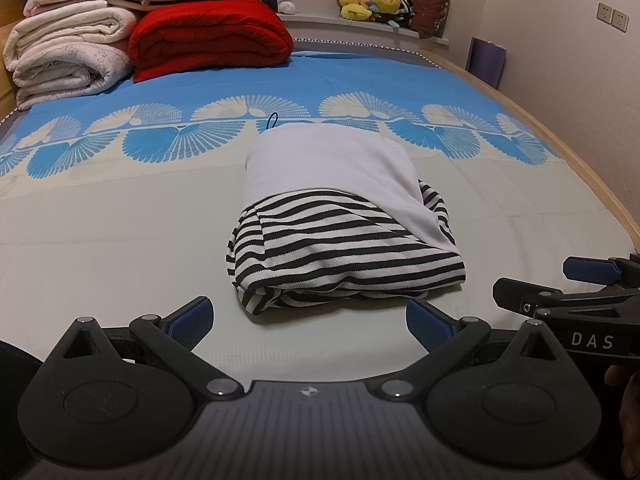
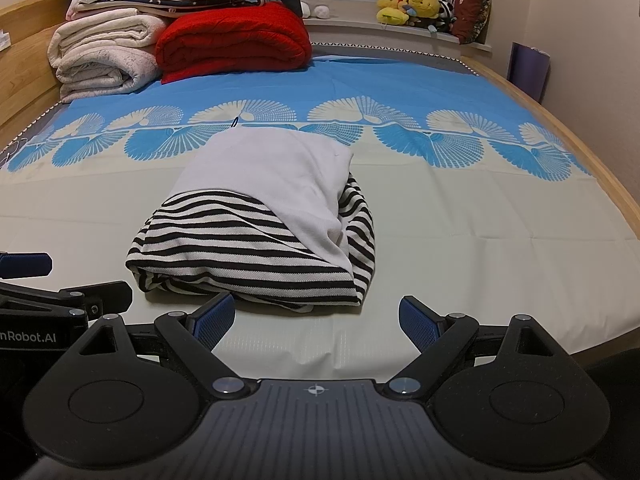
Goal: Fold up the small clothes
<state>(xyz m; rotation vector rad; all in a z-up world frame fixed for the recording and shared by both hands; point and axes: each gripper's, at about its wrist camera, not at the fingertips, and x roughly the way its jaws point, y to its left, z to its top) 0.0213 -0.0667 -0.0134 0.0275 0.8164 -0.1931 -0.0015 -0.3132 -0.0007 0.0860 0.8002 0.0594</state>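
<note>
A small garment (image 1: 340,216) lies folded into a compact bundle in the middle of the bed, white cloth on top and black-and-white stripes underneath; the right wrist view shows the same garment (image 2: 256,232) left of centre. My left gripper (image 1: 310,322) hovers just short of its near edge, open, with nothing between the blue pads. My right gripper (image 2: 316,320) is open too, a little back from the bundle's near right corner, and empty. In the left wrist view the right gripper (image 1: 576,280) pokes in at the right edge.
The bed sheet (image 1: 120,220) is pale near me, with a blue fan-patterned band farther back. A stack of white blankets (image 1: 68,52) and a red quilt (image 1: 208,36) sit at the far left. Plush toys (image 1: 372,4) line the windowsill. A wooden bed frame (image 2: 592,160) runs along the right.
</note>
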